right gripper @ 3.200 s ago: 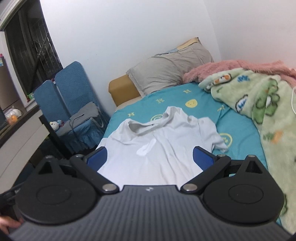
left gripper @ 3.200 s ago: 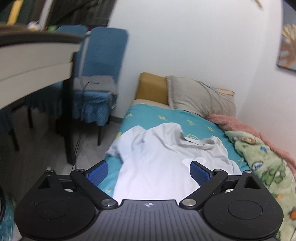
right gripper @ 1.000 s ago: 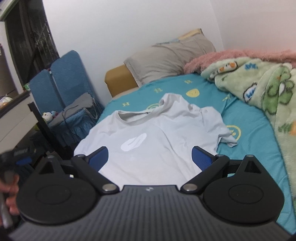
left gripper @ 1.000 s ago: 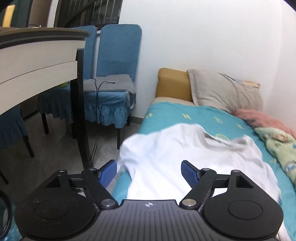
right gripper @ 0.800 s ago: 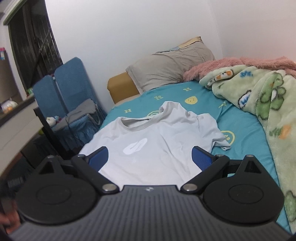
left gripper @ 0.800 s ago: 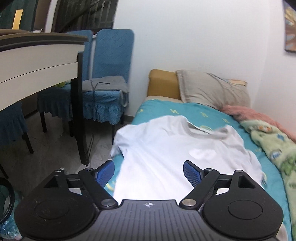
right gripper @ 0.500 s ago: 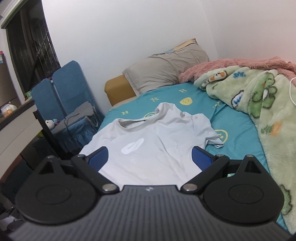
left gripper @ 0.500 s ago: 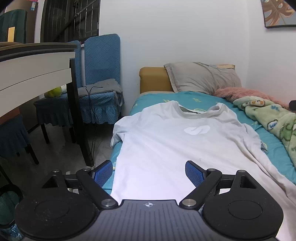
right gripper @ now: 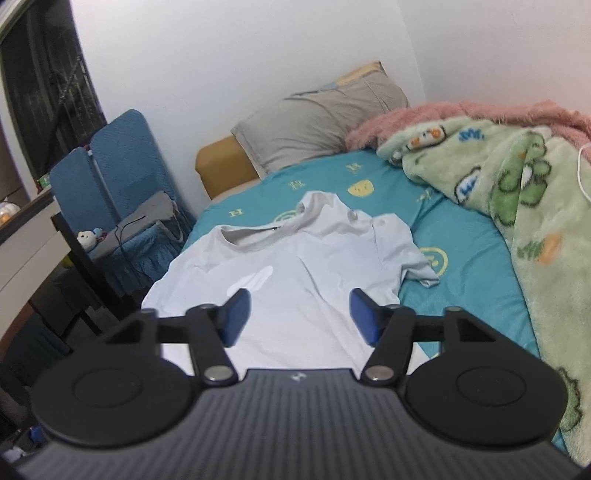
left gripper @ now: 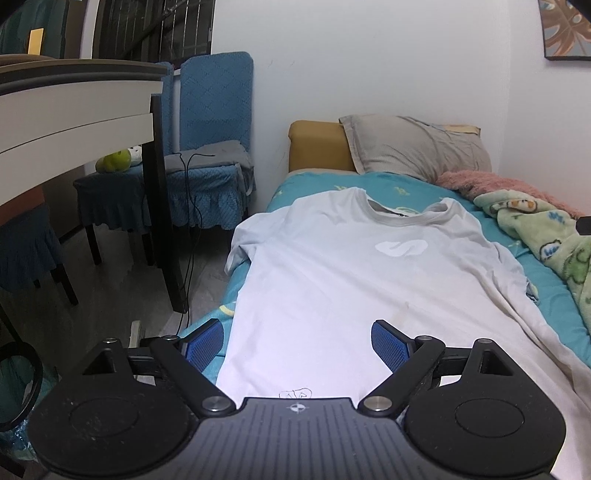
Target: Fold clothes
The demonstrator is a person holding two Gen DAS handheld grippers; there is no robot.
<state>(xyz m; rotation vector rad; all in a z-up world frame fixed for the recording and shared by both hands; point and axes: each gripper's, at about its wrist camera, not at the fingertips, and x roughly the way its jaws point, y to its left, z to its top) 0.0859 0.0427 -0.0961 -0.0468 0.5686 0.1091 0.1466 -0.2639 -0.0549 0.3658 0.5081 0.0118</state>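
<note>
T-shirt: we find a white T-shirt [left gripper: 343, 280] spread face-up and mostly flat on the bed [left gripper: 550, 291], grey collar toward the head end, a pale logo on the chest; its hem runs to the foot edge under both tools; one sleeve hangs over the bed's left edge, the other lies crumpled on the teal sheet.
Left gripper: we record the left gripper [left gripper: 297, 341] with its blue pads spread wide apart, holding nothing; it sits over the hem near the bed's left edge.
Right gripper: the right gripper [right gripper: 299, 317] is likewise parted, somewhat narrower, empty; it is poised above the shirt's lower half.
Bedding: a grey pillow [left gripper: 413, 147] leans at the head end against a mustard headboard [left gripper: 317, 146]; a green cartoon-print blanket [right gripper: 524, 206] with a pink underside is heaped along the bed's right edge.
Surroundings: blue-covered chairs [left gripper: 207, 147] stand just beside the bed's left edge; a desk [left gripper: 74, 107] is near them; a framed picture [left gripper: 567, 29] hangs on the wall.
</note>
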